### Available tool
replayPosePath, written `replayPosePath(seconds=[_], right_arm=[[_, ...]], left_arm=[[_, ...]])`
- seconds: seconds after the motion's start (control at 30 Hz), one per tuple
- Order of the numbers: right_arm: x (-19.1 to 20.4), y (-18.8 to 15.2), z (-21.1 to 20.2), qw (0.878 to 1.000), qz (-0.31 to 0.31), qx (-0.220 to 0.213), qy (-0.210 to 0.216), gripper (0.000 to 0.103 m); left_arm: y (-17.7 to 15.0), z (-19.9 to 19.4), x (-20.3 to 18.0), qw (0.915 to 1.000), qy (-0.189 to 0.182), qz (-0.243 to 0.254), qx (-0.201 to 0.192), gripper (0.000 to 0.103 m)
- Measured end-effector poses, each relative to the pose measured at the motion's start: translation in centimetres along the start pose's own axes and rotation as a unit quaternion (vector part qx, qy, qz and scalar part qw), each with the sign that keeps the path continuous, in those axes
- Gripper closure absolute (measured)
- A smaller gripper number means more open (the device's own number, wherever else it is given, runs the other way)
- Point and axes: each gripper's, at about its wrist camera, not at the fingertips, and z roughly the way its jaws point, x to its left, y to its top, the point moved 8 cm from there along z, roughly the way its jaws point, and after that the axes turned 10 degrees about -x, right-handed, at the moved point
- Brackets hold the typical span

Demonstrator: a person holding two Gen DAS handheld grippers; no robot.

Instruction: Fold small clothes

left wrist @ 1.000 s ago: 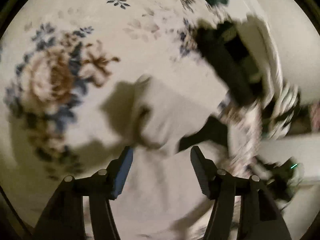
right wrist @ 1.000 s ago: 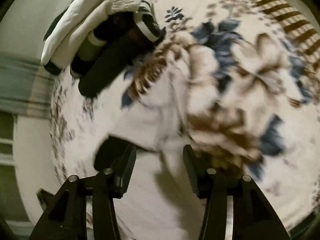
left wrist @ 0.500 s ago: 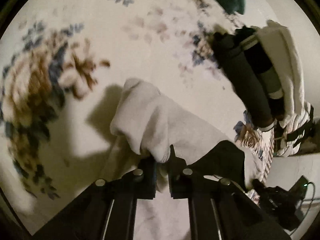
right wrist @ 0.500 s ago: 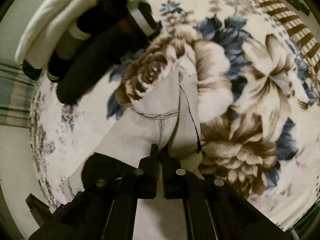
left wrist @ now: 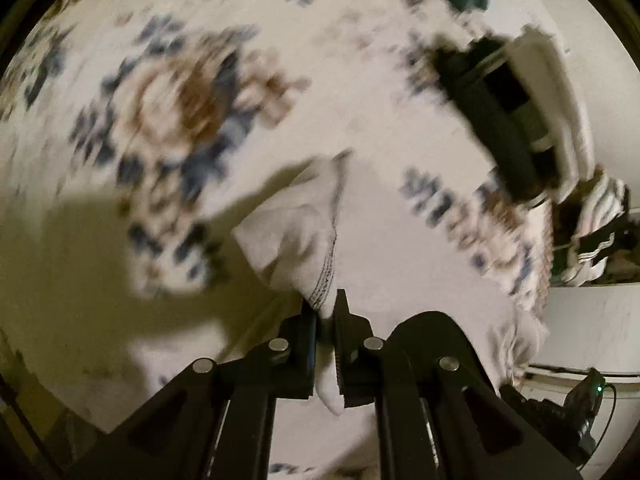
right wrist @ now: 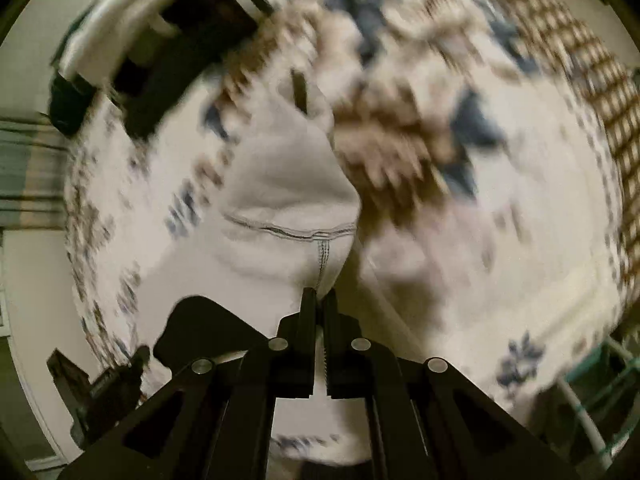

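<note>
A small white garment [left wrist: 296, 236] with dark stitched seams hangs over a floral cloth surface [left wrist: 180, 92]. My left gripper [left wrist: 325, 308] is shut on one edge of it, by a stitched seam. My right gripper [right wrist: 319, 300] is shut on the garment [right wrist: 280, 184] at another seam. The cloth is lifted and bunched between both grippers. Both views are motion-blurred.
A pile of folded clothes, black, white and striped, [left wrist: 516, 112] lies at the far right of the floral cloth, and at upper left in the right wrist view [right wrist: 160, 36]. A woven-pattern border [right wrist: 600, 80] runs along the right. A white edge [left wrist: 592, 312] lies right.
Both grippers were open a second ago, then closed on the white garment. They have now lifted it and are moving, blurring both views.
</note>
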Motion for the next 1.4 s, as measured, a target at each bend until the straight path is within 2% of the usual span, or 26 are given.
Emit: replayPosePath(seconds=[0.1,0.2,0.23,0.27,0.3,0.33,0.37,0.4,0.43,0.47,0.53,0.57,0.6,0.67,0.7,0.73,0.83,0.9,0.93,0.97,1.0,1.03,1.13,1.27,1.4], right_arm=[[-2.1,-2.5,1.8,0.999,0.011,0.033,-0.017,0.1],[-4.1,-4.1,4.2,0.997,0.016,0.074,-0.031,0.097],[-4.6,-4.3,4.6,0.996,0.014,0.083,-0.038,0.09],[-5.3,-4.3,4.5,0.995,0.006,0.086,-0.054,0.088],[-5.8,-4.1,4.2,0.995,0.001,0.079,-0.059,0.081],[-6.1,-3.8,3.5,0.996,-0.003,0.071,-0.062,0.062],[-6.4,-3.3,2.6,0.996,-0.006,0.059,-0.063,0.054],[-6.3,-2.6,1.8,0.997,-0.008,0.046,-0.054,0.044],[-6.0,-1.8,1.0,0.999,-0.012,0.031,-0.04,0.038],[-5.6,-1.2,0.6,0.999,-0.017,0.021,-0.032,0.035],[-4.2,1.0,0.3,0.999,-0.039,-0.001,-0.001,0.022],[-3.3,2.0,0.6,0.999,-0.049,-0.007,0.016,0.018],[-1.8,3.3,1.6,0.997,-0.067,-0.005,0.049,0.012],[0.1,5.1,4.1,0.993,-0.086,0.01,0.083,0.012],[1.0,5.6,5.2,0.99,-0.091,0.023,0.1,0.011],[1.8,6.0,6.9,0.987,-0.098,0.044,0.117,0.008],[3.1,5.9,11.1,0.978,-0.119,0.105,0.135,0.007],[3.3,5.5,12.7,0.975,-0.123,0.128,0.131,0.007],[3.4,5.5,12.8,0.975,-0.125,0.129,0.134,0.012],[3.5,5.6,12.7,0.975,-0.127,0.123,0.135,0.022],[3.5,5.9,12.3,0.977,-0.128,0.111,0.131,0.051],[3.4,6.0,12.2,0.979,-0.125,0.104,0.126,0.068],[3.6,6.1,11.6,0.98,-0.112,0.091,0.138,0.076],[3.8,6.7,10.0,0.981,-0.12,0.075,0.135,0.078],[5.1,8.7,8.0,0.98,-0.125,0.053,0.143,0.079]], left_arm=[[-1.5,1.5,1.9,0.9995,0.023,0.013,0.019,0.097],[-2.6,2.4,2.6,0.9983,0.024,0.025,0.046,0.093],[-2.9,2.0,2.6,0.9981,0.02,0.027,0.051,0.093],[-3.0,1.4,2.6,0.998,0.02,0.03,0.051,0.092],[-3.0,0.9,2.7,0.9978,0.024,0.036,0.05,0.082],[-3.0,0.0,2.7,0.9977,0.023,0.041,0.049,0.069],[-2.7,-0.7,2.5,0.9981,0.014,0.042,0.044,0.062],[-2.2,-1.2,2.2,0.9983,0.012,0.042,0.038,0.049],[-1.4,-1.6,2.0,0.9986,0.011,0.045,0.026,0.044],[-0.5,-1.8,1.5,0.9987,0.002,0.049,0.015,0.044],[1.8,-0.9,0.1,0.9974,-0.009,0.072,0.002,0.043],[2.9,-0.1,-0.8,0.9961,-0.026,0.084,-0.003,0.043],[3.7,0.9,-1.4,0.9947,-0.036,0.097,-0.003,0.041],[4.9,3.6,-2.5,0.991,-0.048,0.124,0.013,0.041],[5.3,5.2,-3.1,0.9889,-0.061,0.133,0.029,0.041],[5.5,6.8,-3.3,0.9871,-0.057,0.144,0.041,0.041],[5.3,9.9,-3.5,0.9818,-0.062,0.164,0.073,0.039],[5.6,9.9,-3.5,0.9813,-0.07,0.168,0.063,0.039],[5.7,9.6,-3.5,0.9819,-0.073,0.165,0.058,0.039],[5.8,9.4,-3.5,0.9822,-0.076,0.164,0.051,0.043],[5.9,9.1,-3.4,0.9822,-0.071,0.17,0.038,0.061],[6.0,8.8,-3.5,0.9813,-0.072,0.176,0.029,0.074],[6.4,7.9,-3.8,0.98,-0.07,0.186,0.009,0.084],[7.1,6.5,-5.5,0.9753,-0.058,0.212,-0.018,0.086],[9.2,5.4,-7.2,0.9726,-0.065,0.221,-0.032,0.086]])
